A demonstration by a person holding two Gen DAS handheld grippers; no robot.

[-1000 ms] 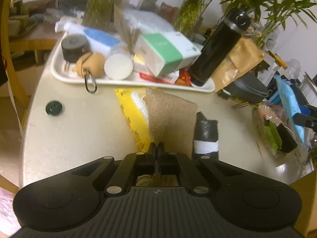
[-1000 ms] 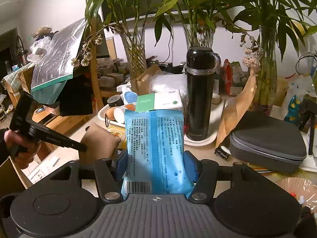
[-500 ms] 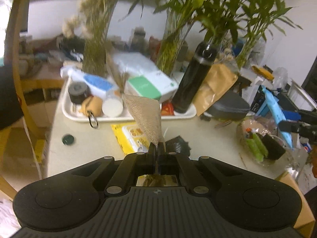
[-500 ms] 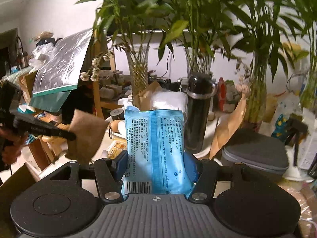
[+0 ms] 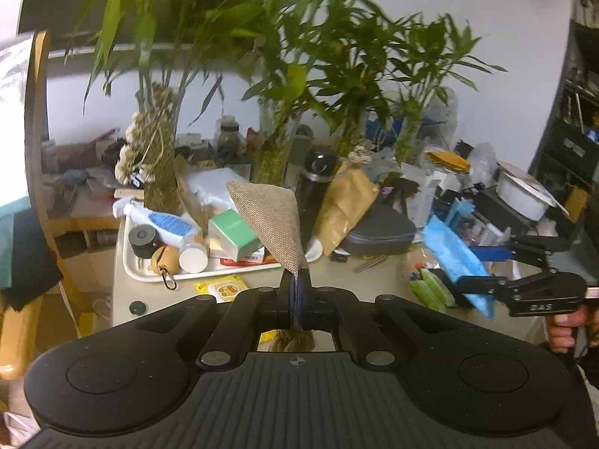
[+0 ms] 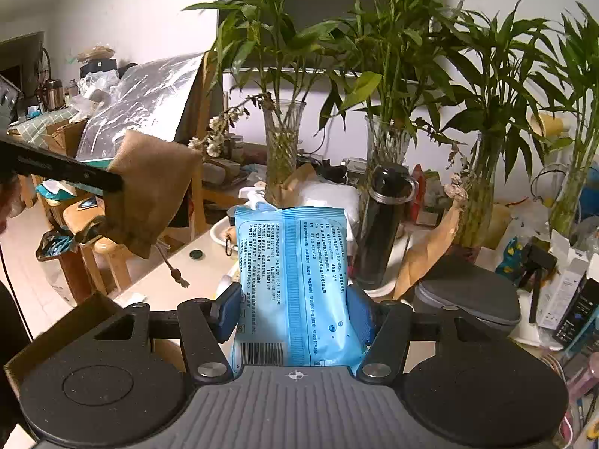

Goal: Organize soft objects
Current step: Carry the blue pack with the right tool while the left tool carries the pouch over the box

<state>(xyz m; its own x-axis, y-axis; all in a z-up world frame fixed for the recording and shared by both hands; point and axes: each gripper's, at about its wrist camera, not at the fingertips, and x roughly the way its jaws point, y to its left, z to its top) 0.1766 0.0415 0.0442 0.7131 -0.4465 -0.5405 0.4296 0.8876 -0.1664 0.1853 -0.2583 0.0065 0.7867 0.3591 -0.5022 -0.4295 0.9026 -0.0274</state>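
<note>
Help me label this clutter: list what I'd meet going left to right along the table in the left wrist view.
White spray bottle → green and white box → burlap pouch → black flask → brown paper bag → grey zip case → blue wipes pack.

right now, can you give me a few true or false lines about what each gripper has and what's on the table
1. The left gripper pinches a tan woven cloth pouch. True.
2. The right gripper is empty. False: it grips a light blue plastic wipes pack.
3. The tall black flask lies on its side. False: it stands upright.
4. A grey zip case sits on the table. True.
</note>
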